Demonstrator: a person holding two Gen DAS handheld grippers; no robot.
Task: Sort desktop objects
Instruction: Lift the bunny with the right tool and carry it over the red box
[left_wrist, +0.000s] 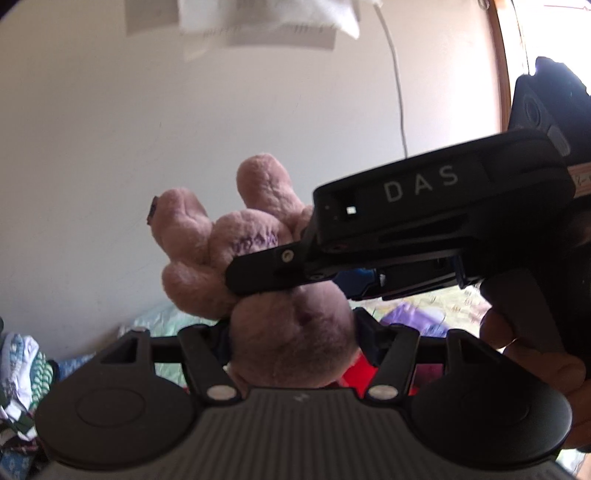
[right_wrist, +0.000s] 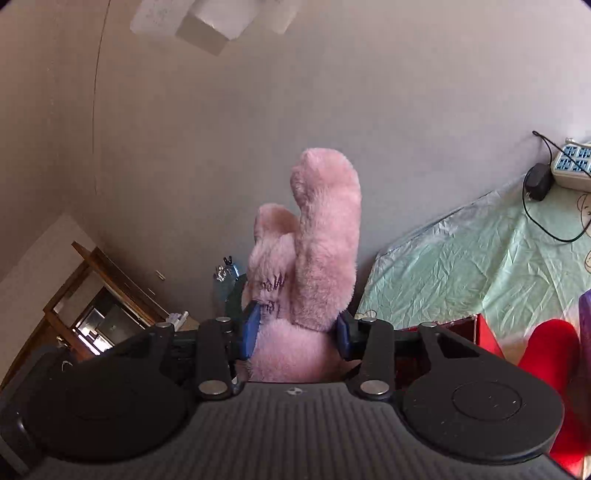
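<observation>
Both grippers clamp the pink plush toy (left_wrist: 255, 236); purple stitching (perhaps lettering) shows.

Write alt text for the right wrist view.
A pink plush toy is clamped between the blue pads of the right tongs, held up in front of a plain grey wall. To the right lies a wrinkled green sheet with a red object near it.

Fuzzy pink plush toy (right_wrist: 321, 258); matt black plastic grippers; crinkled, glossy green table cover (right_wrist: 461, 266).
</observation>
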